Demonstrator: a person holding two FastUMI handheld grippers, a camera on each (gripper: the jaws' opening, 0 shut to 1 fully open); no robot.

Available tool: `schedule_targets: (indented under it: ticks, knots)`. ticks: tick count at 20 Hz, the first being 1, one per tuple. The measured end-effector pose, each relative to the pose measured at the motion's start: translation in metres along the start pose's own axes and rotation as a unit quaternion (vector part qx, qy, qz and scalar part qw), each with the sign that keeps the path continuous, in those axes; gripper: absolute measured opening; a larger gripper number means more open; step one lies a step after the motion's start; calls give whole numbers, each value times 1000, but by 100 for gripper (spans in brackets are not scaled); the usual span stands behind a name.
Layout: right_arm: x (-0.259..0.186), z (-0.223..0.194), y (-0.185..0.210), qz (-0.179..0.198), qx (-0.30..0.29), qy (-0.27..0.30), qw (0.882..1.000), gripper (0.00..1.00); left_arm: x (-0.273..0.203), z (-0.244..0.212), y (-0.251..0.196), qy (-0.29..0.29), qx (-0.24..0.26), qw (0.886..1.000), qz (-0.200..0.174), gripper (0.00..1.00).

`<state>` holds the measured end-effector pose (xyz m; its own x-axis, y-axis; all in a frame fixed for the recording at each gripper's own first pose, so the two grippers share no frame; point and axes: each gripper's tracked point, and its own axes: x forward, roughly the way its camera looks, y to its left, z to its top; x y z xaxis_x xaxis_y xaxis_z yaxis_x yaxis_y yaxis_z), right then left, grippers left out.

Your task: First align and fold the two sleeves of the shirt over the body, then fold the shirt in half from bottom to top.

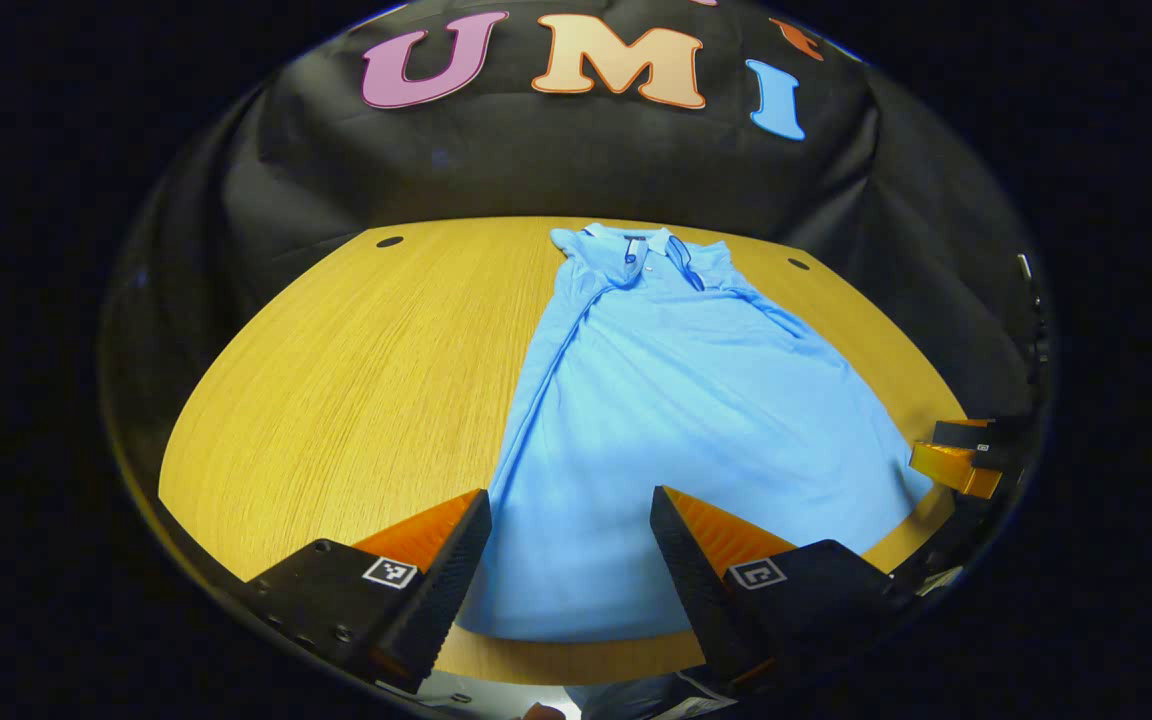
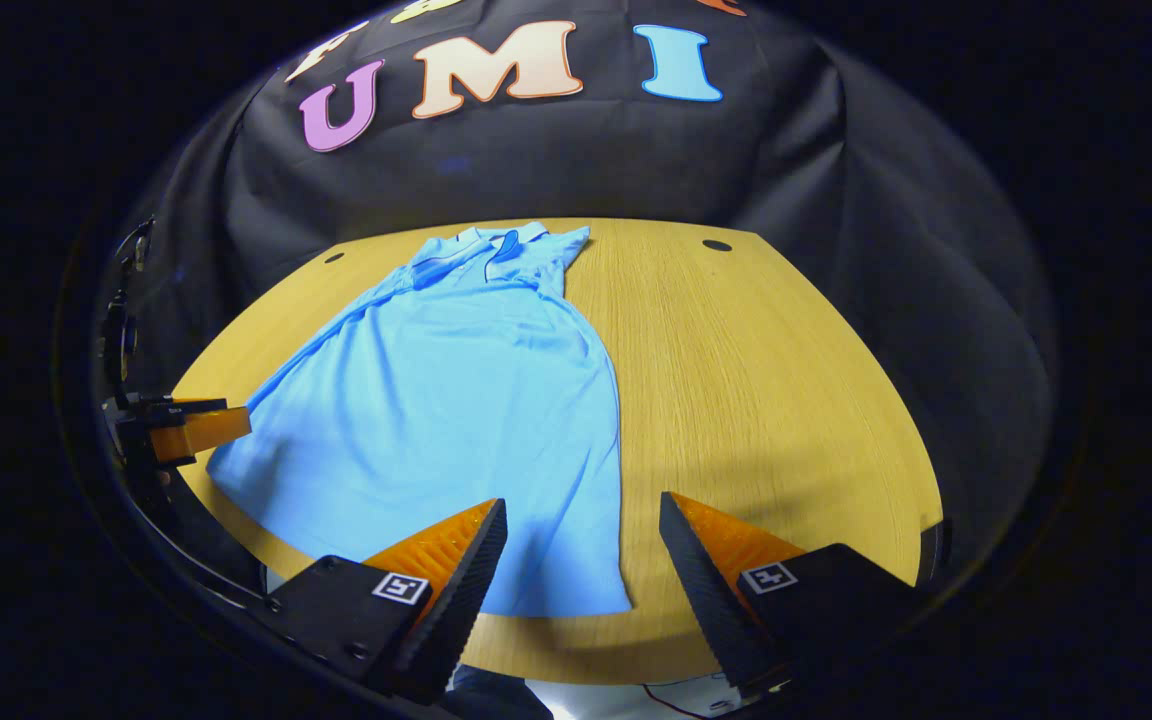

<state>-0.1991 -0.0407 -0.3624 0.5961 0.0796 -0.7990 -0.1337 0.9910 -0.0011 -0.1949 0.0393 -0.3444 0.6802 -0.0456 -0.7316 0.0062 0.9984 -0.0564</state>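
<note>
A light blue polo shirt (image 1: 676, 420) lies flat on a wooden table (image 1: 356, 380), collar far, hem between the wide-open left gripper (image 1: 571, 540) and wide-open right gripper (image 2: 583, 550), both holding nothing.

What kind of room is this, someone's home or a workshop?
Most likely a staged recording booth, not a home. A black cloth wall hangs right behind a bare wooden table, a single blue shirt lies flat on it, and two hand-held grippers hover at its hem.
</note>
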Motion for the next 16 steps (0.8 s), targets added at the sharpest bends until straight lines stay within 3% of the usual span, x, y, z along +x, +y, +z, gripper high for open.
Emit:
schedule_targets:
  ticks: [4, 7, 8, 9, 10, 12, 13, 14, 15, 16]
  knots:
    - [4, -19, -2, -8, -13, 22, 1000, 97, 1, -26, 1, 14, -10, 1000, 11, 96]
    - [5, -27, 2, -7, -4, 36, 999, 98, 7, -32, 0, 11, 15, 1000, 18, 97]
    - [7, -30, 4, -3, 0, 44, 999, 93, 6, -35, -1, 12, 18, 1000, 16, 96]
    - [7, -28, 6, -3, 3, 42, 999, 97, 7, -34, -2, 5, 16, 1000, 15, 96]
    - [6, -30, 6, 1, -1, 45, 999, 89, 8, -34, -3, 4, 14, 1000, 12, 97]
    - [7, -29, 17, 18, -11, 45, 999, 85, 8, -32, -11, -9, 18, 1000, 0, 94]
    - [8, -31, 22, 25, -13, 48, 998, 72, 13, -34, -18, -12, 22, 1000, -8, 86]
    - [8, -30, 28, 32, -13, 49, 998, 63, 13, -33, -23, -13, 22, 1000, -13, 59]
    - [8, -32, 35, 43, -10, 52, 998, 43, 15, -34, -29, -11, 17, 1000, -20, 50]
    - [8, -32, 38, 48, -4, 51, 998, 31, 14, -33, -35, -12, 8, 1000, -27, 31]
